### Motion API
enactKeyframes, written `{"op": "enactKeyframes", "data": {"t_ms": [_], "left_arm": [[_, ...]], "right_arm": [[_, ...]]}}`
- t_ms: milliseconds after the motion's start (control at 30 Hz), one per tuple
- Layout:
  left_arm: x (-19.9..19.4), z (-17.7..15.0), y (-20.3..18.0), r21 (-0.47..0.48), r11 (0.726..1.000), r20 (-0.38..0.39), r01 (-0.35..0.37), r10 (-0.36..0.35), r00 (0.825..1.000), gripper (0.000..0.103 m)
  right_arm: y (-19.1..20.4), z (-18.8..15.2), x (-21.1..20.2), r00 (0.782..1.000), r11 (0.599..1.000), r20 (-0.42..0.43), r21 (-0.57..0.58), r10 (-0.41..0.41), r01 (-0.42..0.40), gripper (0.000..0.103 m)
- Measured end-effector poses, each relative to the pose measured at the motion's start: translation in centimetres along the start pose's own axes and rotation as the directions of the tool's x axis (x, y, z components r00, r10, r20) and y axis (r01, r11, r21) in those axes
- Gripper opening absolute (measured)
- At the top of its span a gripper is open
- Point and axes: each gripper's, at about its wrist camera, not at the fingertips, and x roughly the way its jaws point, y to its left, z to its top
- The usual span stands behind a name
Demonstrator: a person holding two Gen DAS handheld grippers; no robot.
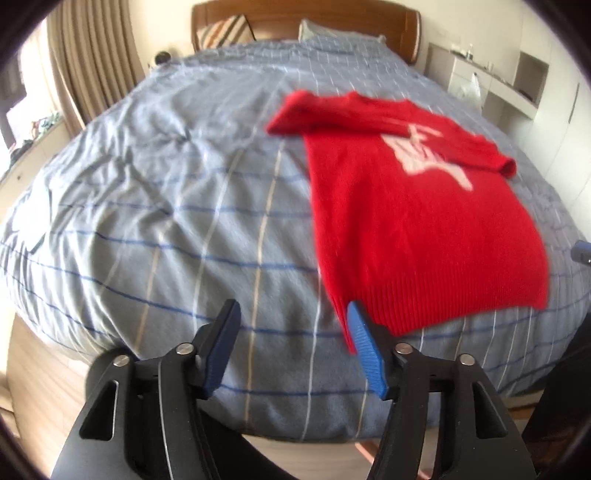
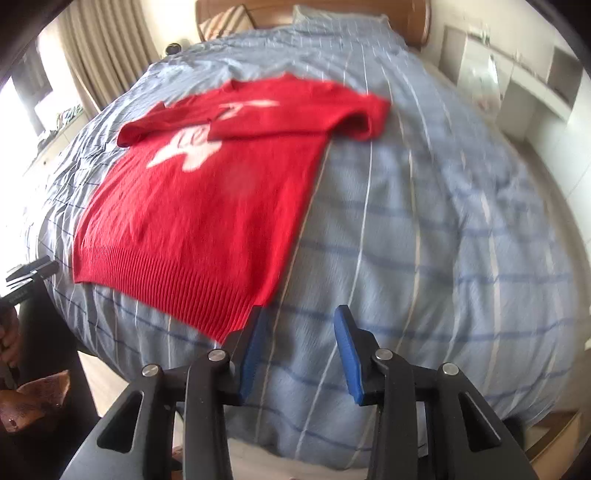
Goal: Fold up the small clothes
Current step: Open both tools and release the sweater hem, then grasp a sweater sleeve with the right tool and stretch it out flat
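Note:
A red knitted sweater (image 1: 417,221) with a white motif lies flat on the bed's blue-grey checked duvet (image 1: 166,221), both sleeves folded across its chest. My left gripper (image 1: 293,308) is open and empty above the near edge of the bed. Its right fingertip hangs just over the left corner of the ribbed hem. In the right wrist view the sweater (image 2: 207,221) lies to the left. My right gripper (image 2: 301,312) is open with nothing between its fingers, its left fingertip by the hem's right corner.
A wooden headboard (image 1: 306,14) and pillows (image 1: 229,31) stand at the far end. Beige curtains (image 1: 92,62) hang on the left and white shelving (image 1: 498,77) is on the right. Wooden floor (image 1: 44,387) shows below the bed's near edge.

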Motion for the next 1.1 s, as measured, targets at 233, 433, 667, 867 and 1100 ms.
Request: {"op": "enactKeyframes", "data": {"t_ms": [233,433,667,867,1100], "left_arm": [[2.3,3.3,2.4,-0.251,0.964,0.210,-0.093,0.148,0.967,0.075],[4.9,0.9,3.1,-0.208,0.955,0.155,-0.211,0.245,0.957,0.075],[5.8,1.1,3.0,-0.200,0.963,0.137,-0.179,0.208,0.968,0.075],[5.9,0.8,3.8,-0.252,0.954,0.114,-0.163,0.196,0.974,0.075],[6.6,0.6,4.0,-0.283,0.946,0.084,-0.159,0.189,0.978,0.075]], "right_arm": [[5.5,11.8,5.3,0.991,0.959,0.035,-0.259,0.131,-0.118,0.065],[10.2,15.8,13.9,0.987,0.947,-0.011,-0.281,0.158,-0.155,0.057],[6.6,16.2,15.9,0.988,0.989,0.082,-0.071,0.133,-0.128,0.007],[-7.9,14.4,7.0,0.966,0.963,0.257,0.251,0.035,-0.102,0.007],[-24.6,5.7,3.1,0.964,0.823,0.170,0.563,-0.203,0.074,0.007]]}}
